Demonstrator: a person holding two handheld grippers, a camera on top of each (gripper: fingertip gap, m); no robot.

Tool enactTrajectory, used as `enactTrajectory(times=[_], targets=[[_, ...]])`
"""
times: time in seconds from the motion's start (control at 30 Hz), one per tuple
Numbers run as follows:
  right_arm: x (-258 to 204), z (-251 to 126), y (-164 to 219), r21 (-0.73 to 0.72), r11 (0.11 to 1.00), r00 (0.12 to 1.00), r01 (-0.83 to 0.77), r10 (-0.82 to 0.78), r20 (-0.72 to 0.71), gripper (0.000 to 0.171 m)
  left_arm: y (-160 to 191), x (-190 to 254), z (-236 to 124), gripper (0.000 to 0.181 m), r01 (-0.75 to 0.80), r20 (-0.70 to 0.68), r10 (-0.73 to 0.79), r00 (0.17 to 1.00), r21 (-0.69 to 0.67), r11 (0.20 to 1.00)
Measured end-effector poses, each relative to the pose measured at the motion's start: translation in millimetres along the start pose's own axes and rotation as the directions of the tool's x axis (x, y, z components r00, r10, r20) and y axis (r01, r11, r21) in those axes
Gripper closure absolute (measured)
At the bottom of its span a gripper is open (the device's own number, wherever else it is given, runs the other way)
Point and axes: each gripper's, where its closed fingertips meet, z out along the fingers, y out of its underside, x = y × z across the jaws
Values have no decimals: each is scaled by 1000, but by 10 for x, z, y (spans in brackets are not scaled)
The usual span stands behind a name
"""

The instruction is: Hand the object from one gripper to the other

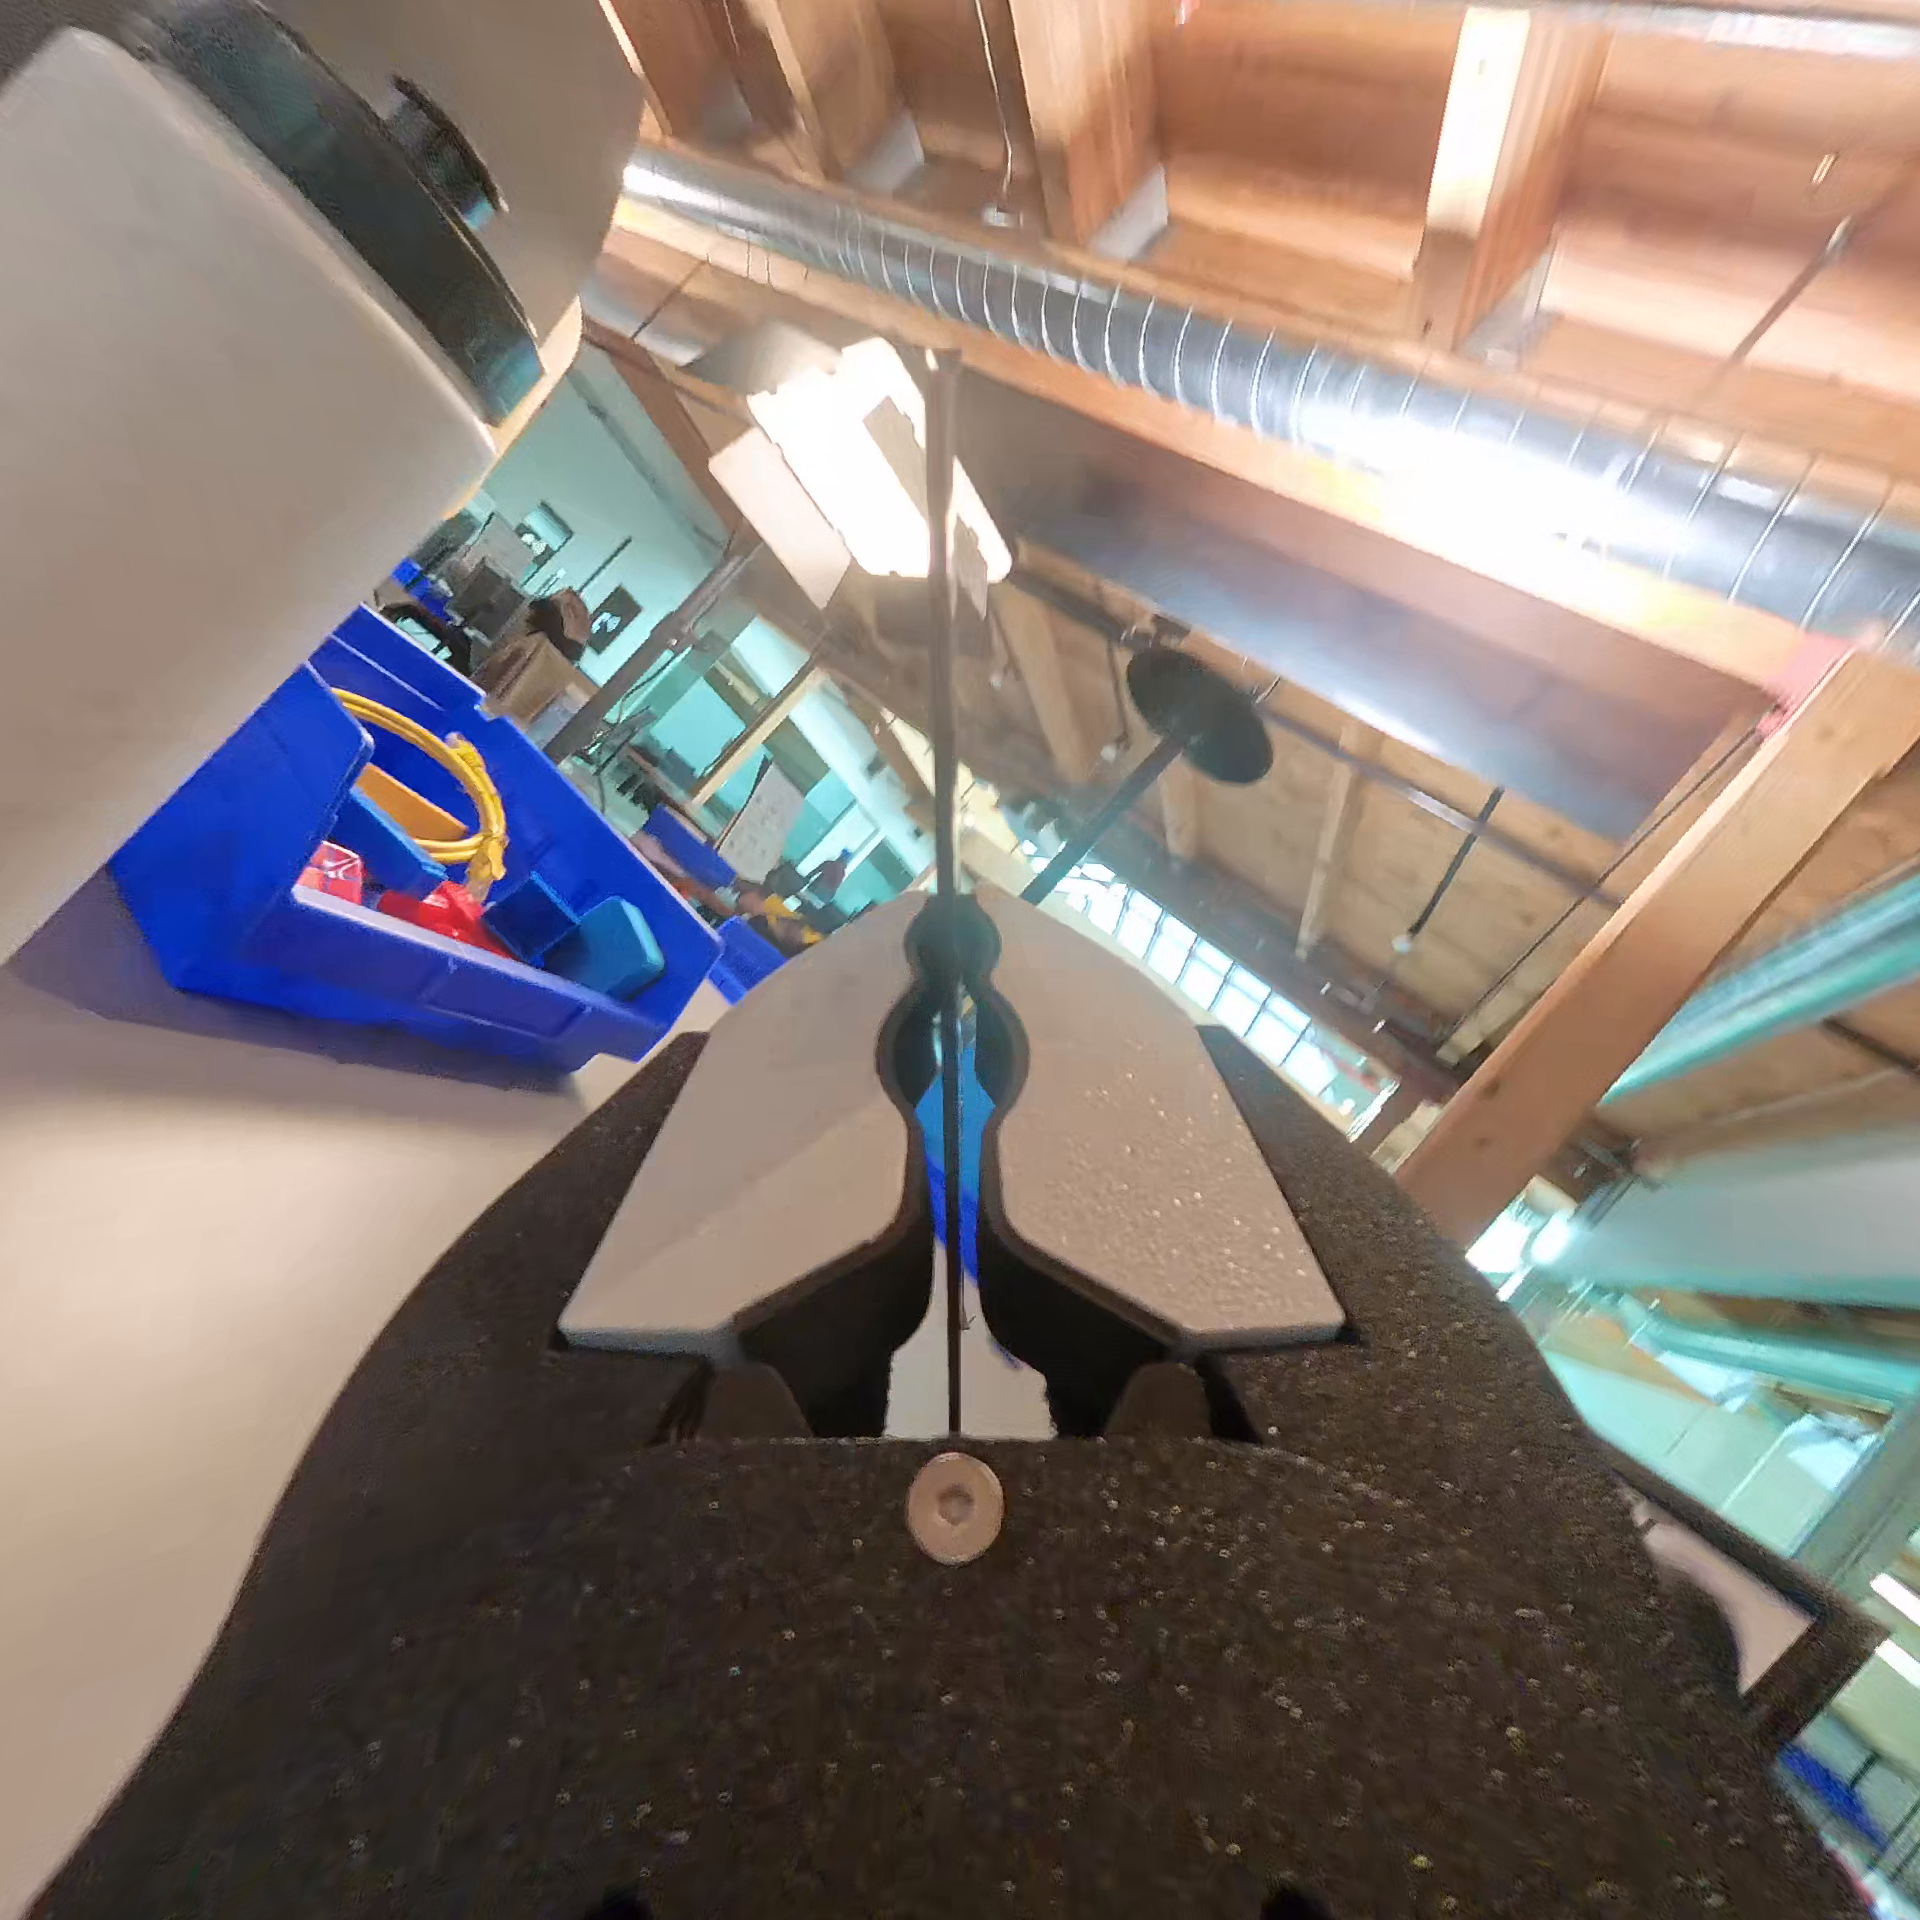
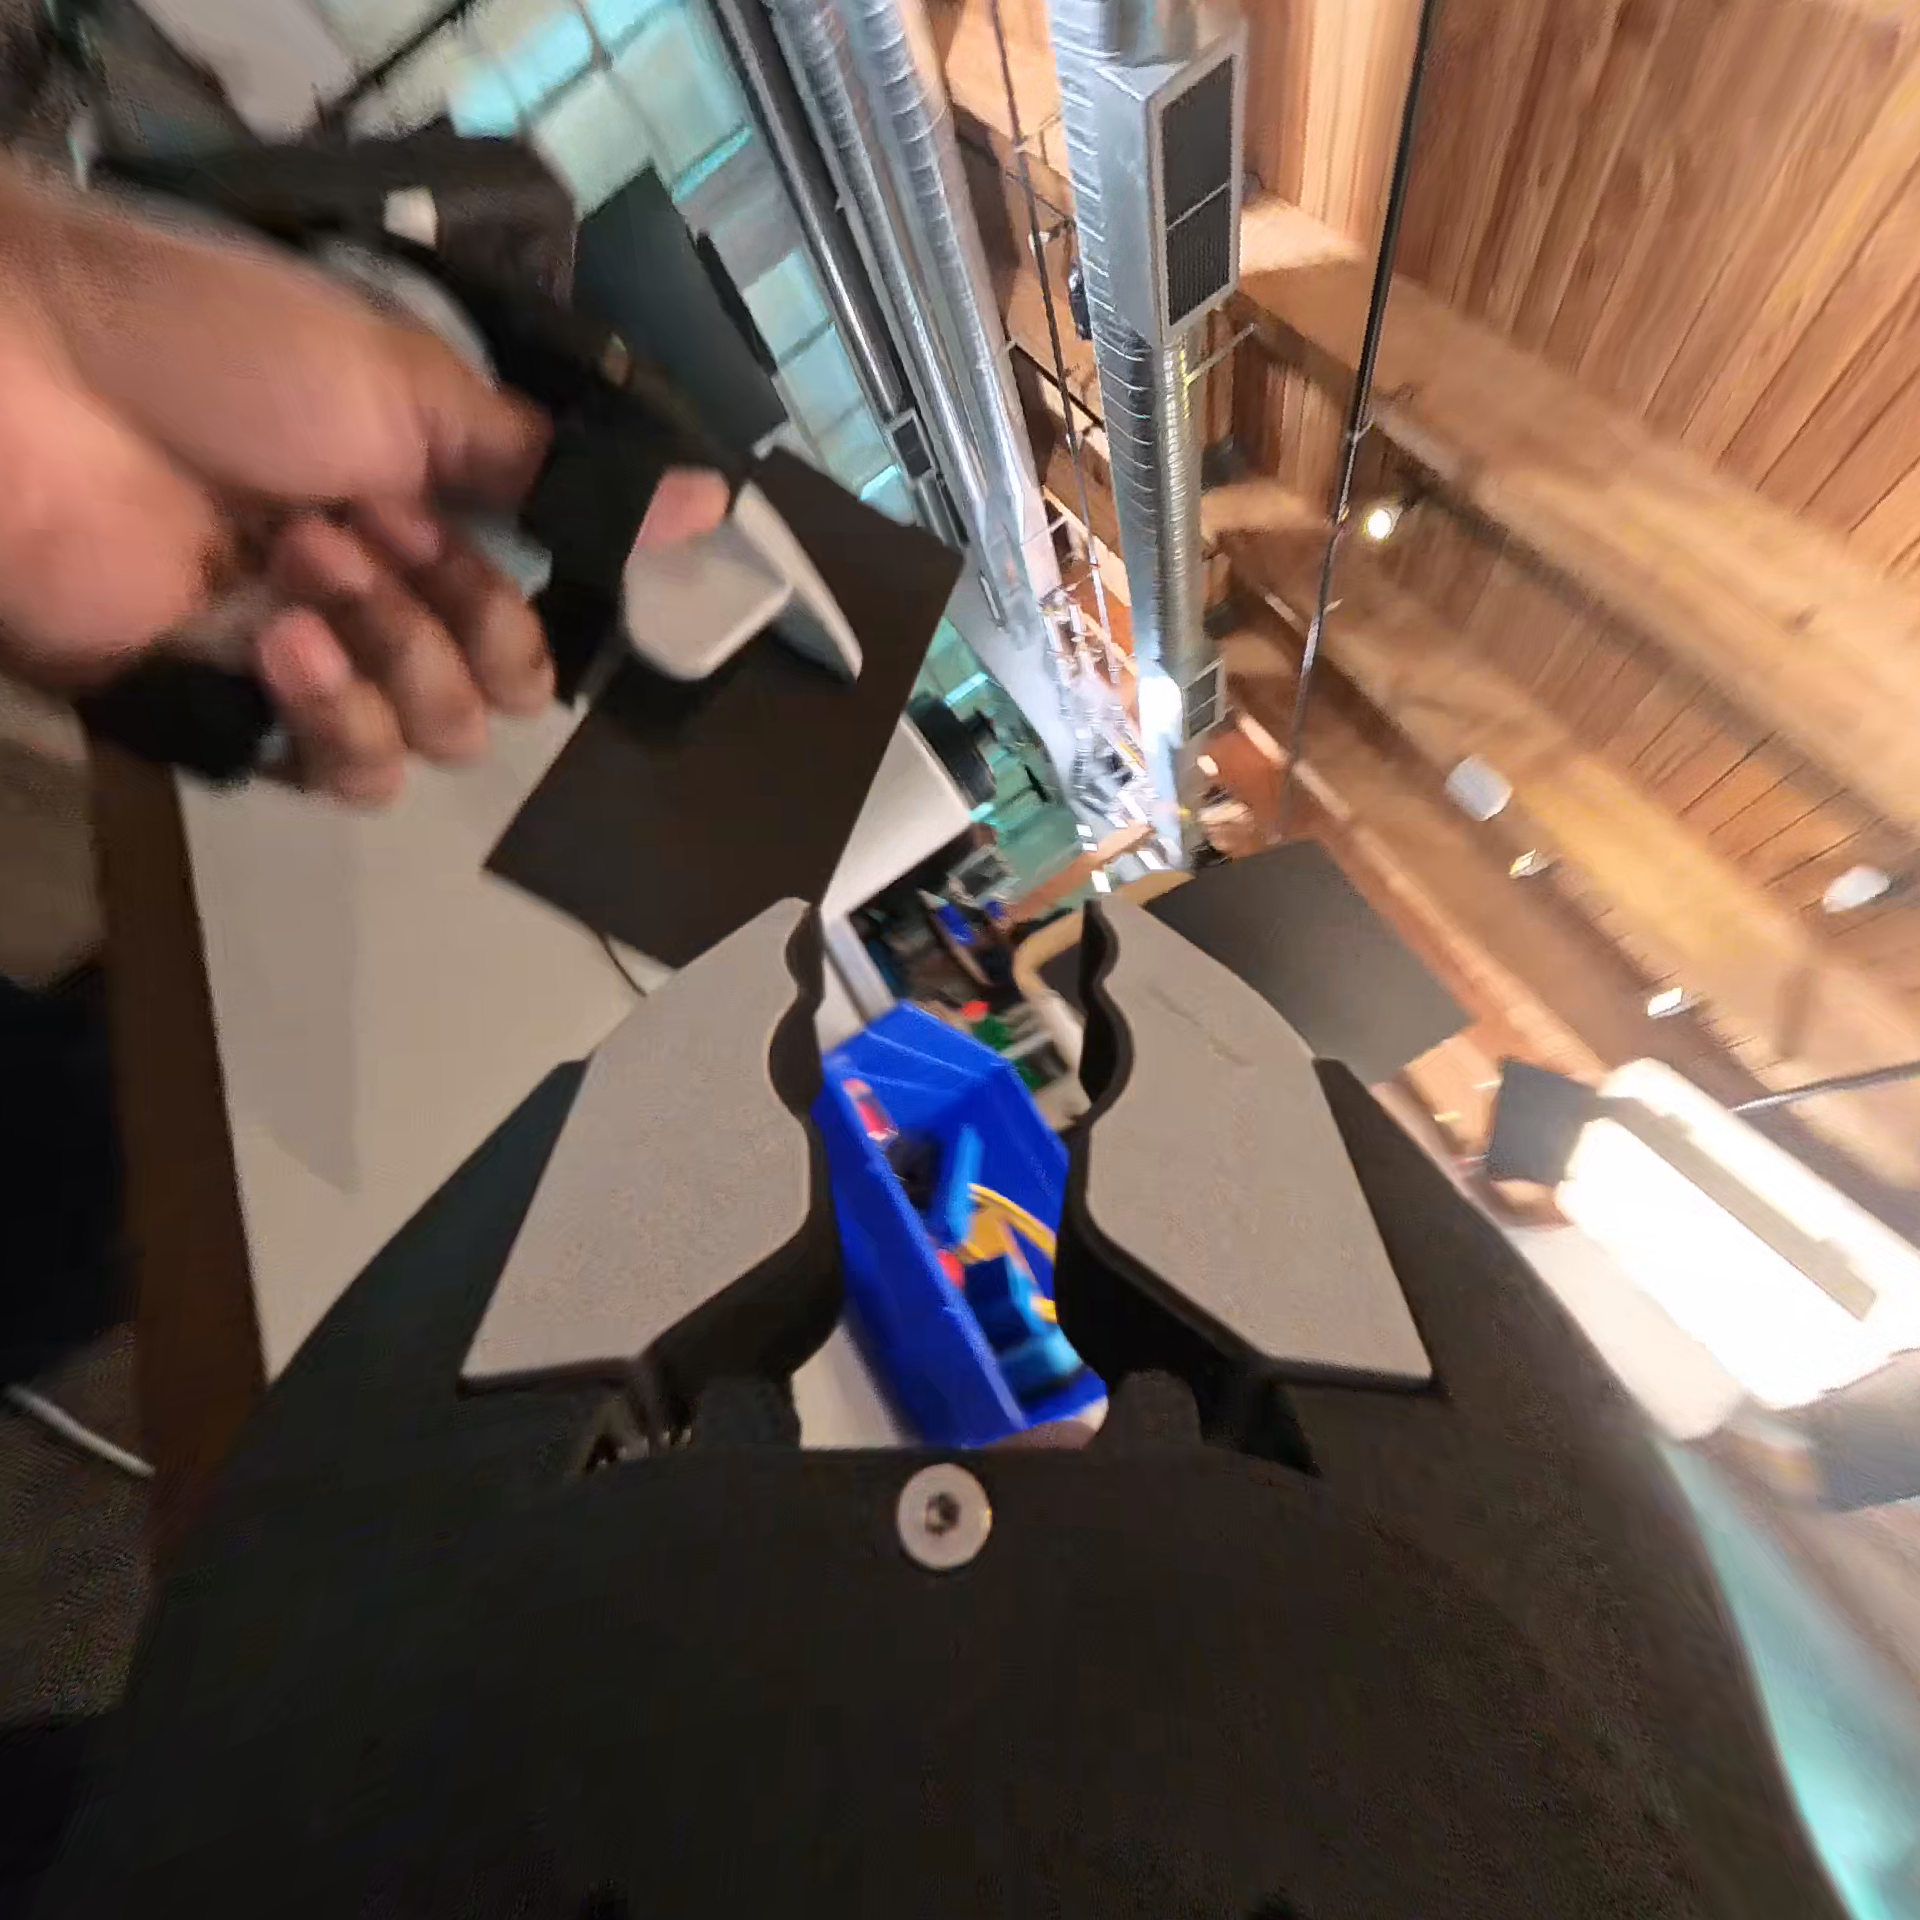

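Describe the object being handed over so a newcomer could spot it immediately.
In the right wrist view, find the person's hand holding the left gripper. Clamped in it is a thin black sheet, flat and matte, unlike the colourful clutter in the blue bin.

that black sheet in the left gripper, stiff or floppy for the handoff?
Probably fairly stiff: the black sheet stands out flat from the left gripper, with no visible droop. Likely light, since it looks very thin edge-on. The open right gripper may have to meet it edge-on.
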Motion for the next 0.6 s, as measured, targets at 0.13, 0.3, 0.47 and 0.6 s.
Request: enactTrajectory(times=[0.13,0.3,0.47,0.6], targets=[[-173,85,139,-78,968,970,240,-242,-25,108,-83,82,-28,179,156,-83,-151,985,62,986],[-215,155,105,-101,921,913,376,-387,-132,108,23,163,-9,179,196,-115,-187,975,70,978],[-251,181,78,-108,902,886,419,-432,-168,112,235,213,27,179,264,-120,-258,959,33,964],[-113,147,64,-134,897,853,422,-443,-275,162,379,430,90,163,62,-187,-60,981,6,998]])
